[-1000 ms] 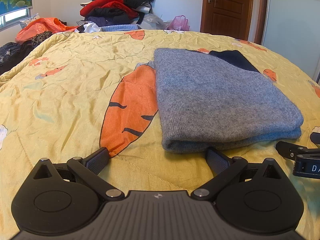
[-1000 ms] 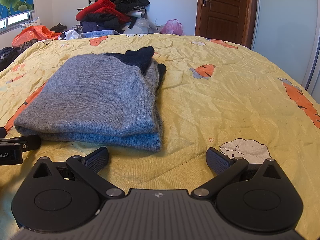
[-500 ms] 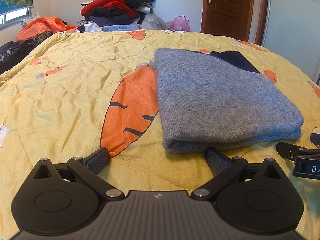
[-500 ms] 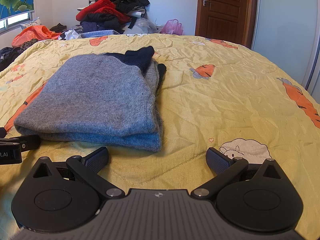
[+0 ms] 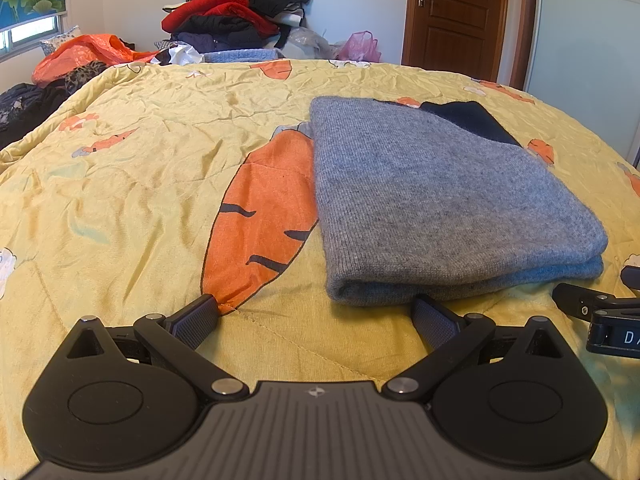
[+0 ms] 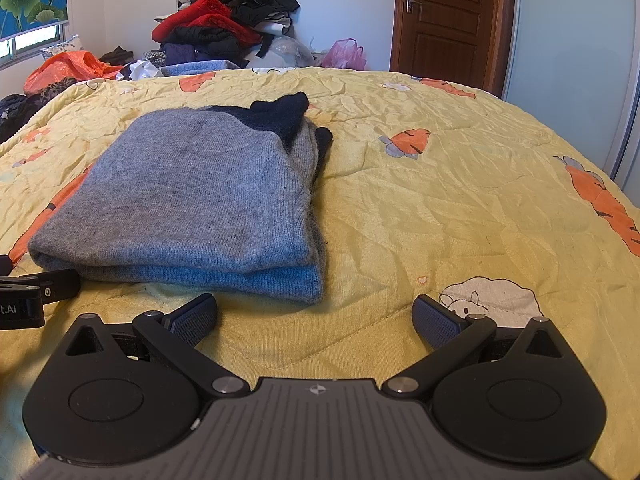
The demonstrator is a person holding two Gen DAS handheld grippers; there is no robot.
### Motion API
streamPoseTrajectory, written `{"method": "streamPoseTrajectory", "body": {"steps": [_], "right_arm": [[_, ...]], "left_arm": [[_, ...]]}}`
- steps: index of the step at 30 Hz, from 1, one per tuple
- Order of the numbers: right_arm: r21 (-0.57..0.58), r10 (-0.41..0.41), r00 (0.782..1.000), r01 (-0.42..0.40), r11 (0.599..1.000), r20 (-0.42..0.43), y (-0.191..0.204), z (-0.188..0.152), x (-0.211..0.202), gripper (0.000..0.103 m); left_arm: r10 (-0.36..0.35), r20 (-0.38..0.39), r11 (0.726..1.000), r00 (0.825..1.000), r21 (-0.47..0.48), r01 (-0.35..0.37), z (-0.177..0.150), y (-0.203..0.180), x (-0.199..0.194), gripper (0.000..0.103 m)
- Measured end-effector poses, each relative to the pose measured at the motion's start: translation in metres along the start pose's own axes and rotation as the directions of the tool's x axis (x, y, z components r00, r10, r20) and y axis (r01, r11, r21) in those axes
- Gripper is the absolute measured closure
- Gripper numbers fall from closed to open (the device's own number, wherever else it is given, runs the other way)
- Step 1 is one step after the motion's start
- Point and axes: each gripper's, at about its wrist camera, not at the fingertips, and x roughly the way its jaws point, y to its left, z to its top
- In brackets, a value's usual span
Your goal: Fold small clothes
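A grey knit sweater with dark navy trim lies folded flat on the yellow carrot-print bedspread. It also shows in the right wrist view, with the navy part at its far end. My left gripper is open and empty, low over the bed just in front of the sweater's near left corner. My right gripper is open and empty, just in front of the sweater's near right corner. Each gripper shows at the edge of the other's view: the right one and the left one.
A heap of red, black and dark clothes is piled beyond the bed's far edge, with an orange bag at the left and a pink bag. A brown door and a pale wardrobe stand behind on the right.
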Motion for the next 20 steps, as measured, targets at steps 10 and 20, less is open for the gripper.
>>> {"method": "streamPoseTrajectory", "body": {"steps": [10,20], "right_arm": [[0.000,0.000,1.000,0.000,1.000,0.000,0.000,0.000,0.000,0.000],[0.000,0.000,1.000,0.000,1.000,0.000,0.000,0.000,0.000,0.000]], "left_arm": [[0.003,-0.003,1.000,1.000,0.002,-0.003,0.001,-0.001,0.000,0.000],[0.053,0.078,0.998,0.996,-0.040,-0.050,-0.004,0.003,-0.039,0.000]]}}
